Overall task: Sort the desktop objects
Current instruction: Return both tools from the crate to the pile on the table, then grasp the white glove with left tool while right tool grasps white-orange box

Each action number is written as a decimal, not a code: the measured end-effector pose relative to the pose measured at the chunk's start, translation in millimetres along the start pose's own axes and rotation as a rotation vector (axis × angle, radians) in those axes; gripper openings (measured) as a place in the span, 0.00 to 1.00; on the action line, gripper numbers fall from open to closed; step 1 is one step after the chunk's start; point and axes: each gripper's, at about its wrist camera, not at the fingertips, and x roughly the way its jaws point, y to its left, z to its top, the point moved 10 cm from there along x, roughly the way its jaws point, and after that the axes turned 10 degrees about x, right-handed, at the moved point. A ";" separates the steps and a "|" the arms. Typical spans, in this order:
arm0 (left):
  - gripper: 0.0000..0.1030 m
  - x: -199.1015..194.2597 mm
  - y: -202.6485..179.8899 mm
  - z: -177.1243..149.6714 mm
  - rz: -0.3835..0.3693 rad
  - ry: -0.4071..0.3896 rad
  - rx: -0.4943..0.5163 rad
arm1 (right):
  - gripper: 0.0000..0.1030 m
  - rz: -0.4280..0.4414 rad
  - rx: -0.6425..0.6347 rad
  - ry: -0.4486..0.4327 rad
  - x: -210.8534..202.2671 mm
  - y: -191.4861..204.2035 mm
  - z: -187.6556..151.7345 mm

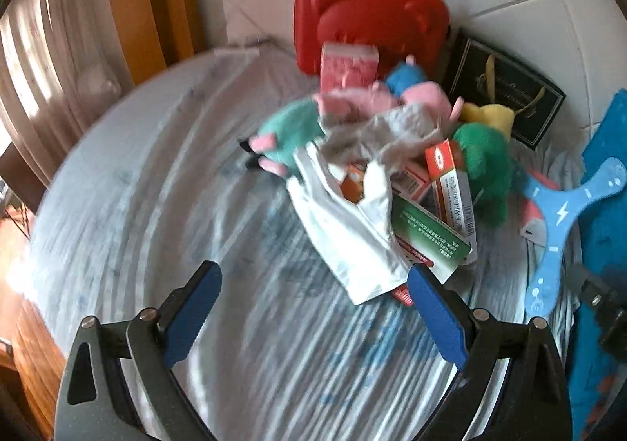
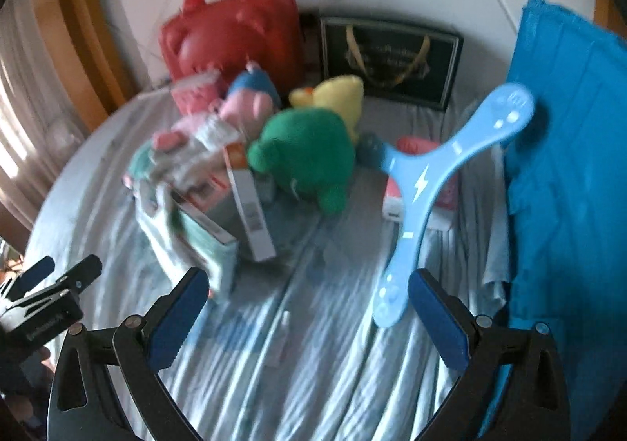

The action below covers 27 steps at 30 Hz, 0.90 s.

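Note:
A heap of objects lies on a striped cloth (image 1: 156,205). It holds a white plastic bag (image 1: 345,237), medicine boxes (image 1: 450,182), a green plush (image 1: 486,166) (image 2: 305,151), a teal plush (image 1: 290,135), a pink and blue plush (image 1: 411,88) and a yellow plush (image 2: 337,96). A blue three-armed boomerang (image 1: 556,213) (image 2: 423,182) lies to the right. My left gripper (image 1: 313,284) is open and empty, just short of the bag. My right gripper (image 2: 309,288) is open and empty, with the boomerang's near tip beside its right finger.
A red plastic case (image 1: 368,9) (image 2: 235,33) and a black gift bag (image 1: 505,88) (image 2: 392,57) stand against the white tiled wall behind the heap. A blue cloth (image 2: 568,166) lies at the right. A pink box (image 2: 415,182) lies under the boomerang.

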 end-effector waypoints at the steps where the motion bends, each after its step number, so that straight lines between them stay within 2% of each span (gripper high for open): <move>1: 0.94 7.6 -4.2 3.1 -0.011 0.010 -0.006 | 1.00 -0.006 0.011 0.013 9.5 -5.3 -0.6; 6: 0.94 45.3 -32.6 22.5 -0.025 0.053 -0.055 | 1.00 -0.030 0.058 0.036 36.7 -25.8 0.9; 10: 0.94 79.8 -43.7 33.9 -0.004 0.100 -0.115 | 1.00 -0.054 0.122 0.049 51.8 -46.1 3.9; 12: 0.95 98.6 -49.7 31.9 0.003 0.134 -0.100 | 1.00 -0.056 0.150 0.057 59.0 -53.0 4.2; 15: 0.93 115.1 -56.2 19.6 -0.036 0.161 -0.065 | 1.00 -0.055 0.154 0.076 70.2 -54.2 0.5; 19: 0.62 98.3 -42.9 -4.4 -0.024 0.127 0.041 | 1.00 -0.009 0.117 0.101 81.6 -35.3 -5.4; 22: 0.60 91.4 -29.7 -27.4 -0.037 0.146 0.079 | 1.00 0.041 0.079 0.126 93.0 -12.6 -11.6; 25: 0.60 87.5 -13.3 -37.2 0.010 0.142 0.103 | 1.00 0.090 0.040 0.146 105.2 15.1 -15.3; 27: 0.60 87.8 4.6 -39.1 0.046 0.135 0.088 | 1.00 0.093 0.001 0.143 110.8 28.4 -13.2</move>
